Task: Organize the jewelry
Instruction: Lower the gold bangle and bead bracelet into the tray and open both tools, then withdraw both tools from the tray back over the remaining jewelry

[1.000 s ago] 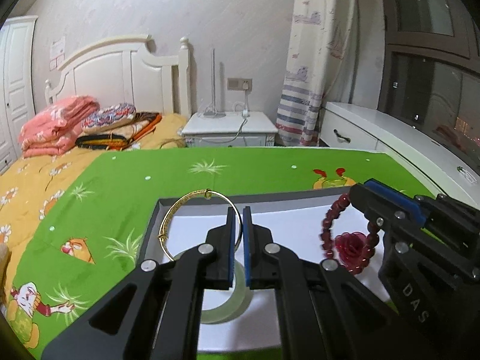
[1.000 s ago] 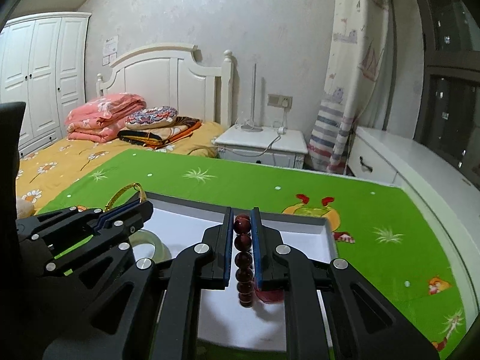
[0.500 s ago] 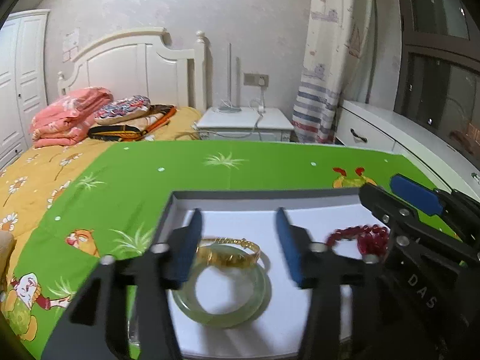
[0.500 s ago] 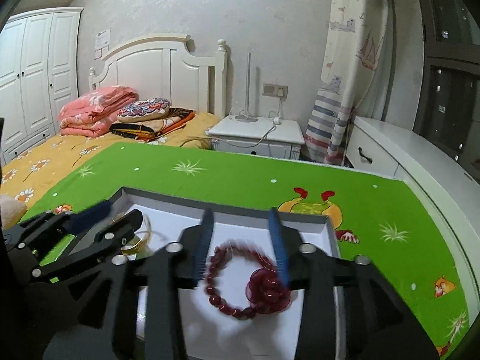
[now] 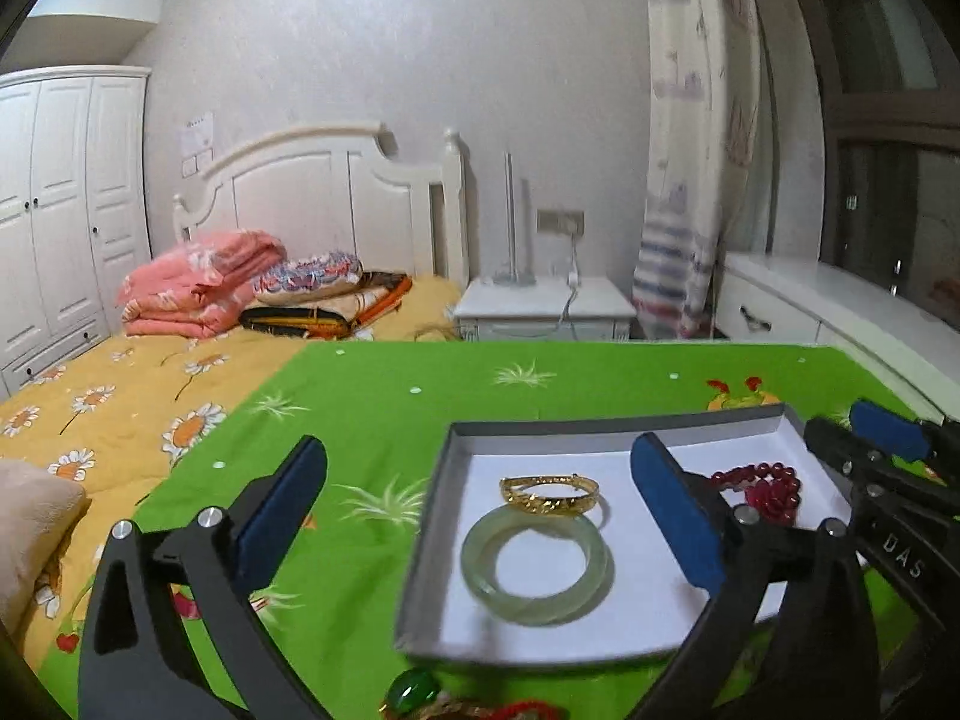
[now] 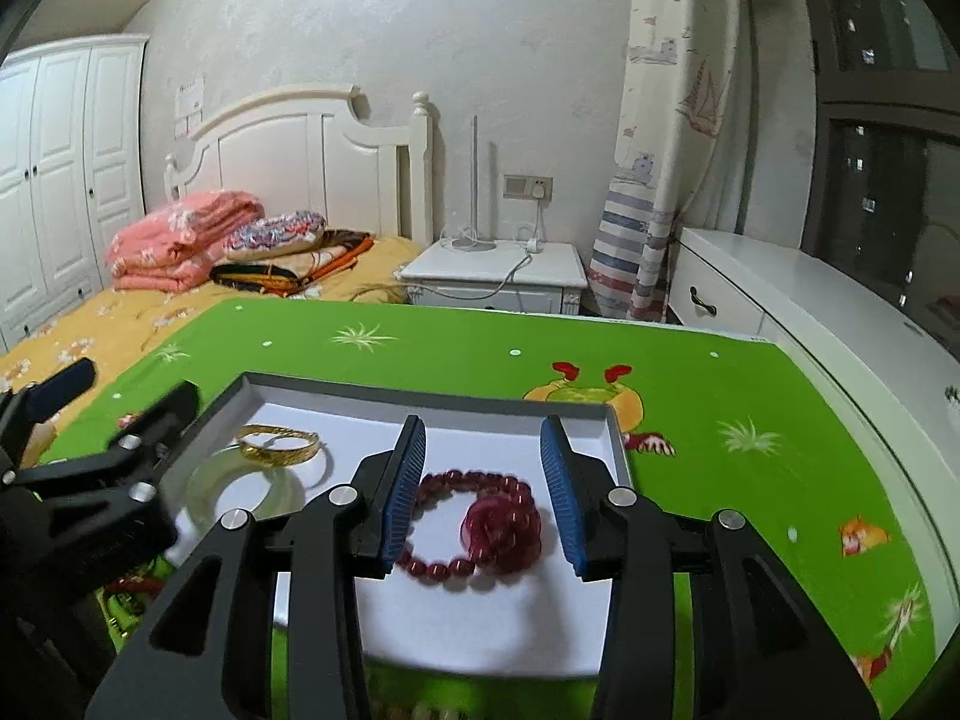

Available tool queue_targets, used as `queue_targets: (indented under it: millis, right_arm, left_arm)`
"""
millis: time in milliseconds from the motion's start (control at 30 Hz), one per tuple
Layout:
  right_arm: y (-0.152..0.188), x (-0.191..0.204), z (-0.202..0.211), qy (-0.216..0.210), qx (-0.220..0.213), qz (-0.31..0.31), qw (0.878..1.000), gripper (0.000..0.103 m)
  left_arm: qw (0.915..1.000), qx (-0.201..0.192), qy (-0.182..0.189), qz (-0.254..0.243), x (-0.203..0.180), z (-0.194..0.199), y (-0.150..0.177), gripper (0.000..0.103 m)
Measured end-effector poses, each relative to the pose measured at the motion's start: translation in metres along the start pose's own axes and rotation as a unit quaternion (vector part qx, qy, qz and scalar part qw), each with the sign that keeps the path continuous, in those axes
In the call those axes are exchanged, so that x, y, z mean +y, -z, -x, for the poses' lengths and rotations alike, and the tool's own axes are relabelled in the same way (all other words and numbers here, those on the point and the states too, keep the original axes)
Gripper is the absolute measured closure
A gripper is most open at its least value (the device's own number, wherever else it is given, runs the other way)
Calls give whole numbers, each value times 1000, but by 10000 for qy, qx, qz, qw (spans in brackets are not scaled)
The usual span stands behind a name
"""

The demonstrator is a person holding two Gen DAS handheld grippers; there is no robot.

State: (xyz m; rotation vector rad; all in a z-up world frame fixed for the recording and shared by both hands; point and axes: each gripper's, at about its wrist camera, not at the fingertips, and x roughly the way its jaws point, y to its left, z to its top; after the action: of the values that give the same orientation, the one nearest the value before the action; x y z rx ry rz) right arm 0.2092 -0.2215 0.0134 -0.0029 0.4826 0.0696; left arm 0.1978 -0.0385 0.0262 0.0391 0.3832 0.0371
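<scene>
Both my grippers opening, nothing gripped: left gripper wide over the tray, right gripper straddling the red bead bracelet.

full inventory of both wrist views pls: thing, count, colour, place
tray: 1, grey rim, white floor, on the green cover
gold bangle: 1, gold, in the tray, far left part
jade bangle: 1, pale green, in the tray, nearer than the gold one
bead bracelet: 1, dark red with a rose charm, in the tray, right part
loose jewelry: green stone and red pieces, count unclear, on the cover at the near edge
green cover: 1, green with cartoon prints, under the tray
bed: 1, yellow flowered sheet, white headboard, folded bedding on it
nightstand: 1, white, by the bed
wardrobe: 1, white, far left
curtain: 1, pale, striped hem
left gripper: black, blue pads, jaws opening, nothing held
right gripper: black, blue pads, jaws opening, beads below, unheld
</scene>
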Motion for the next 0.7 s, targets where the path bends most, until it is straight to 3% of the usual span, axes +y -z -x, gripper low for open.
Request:
queue_targets:
  millis: [200, 700]
  right_arm:
    - [27, 6, 29, 42, -32, -26, 10000, 60]
    - [73, 17, 75, 83, 491, -22, 9988, 59]
  left_arm:
    - [9999, 13, 167, 35, 18, 36, 20, 5]
    - [9945, 894, 533, -127, 46, 75, 69, 5]
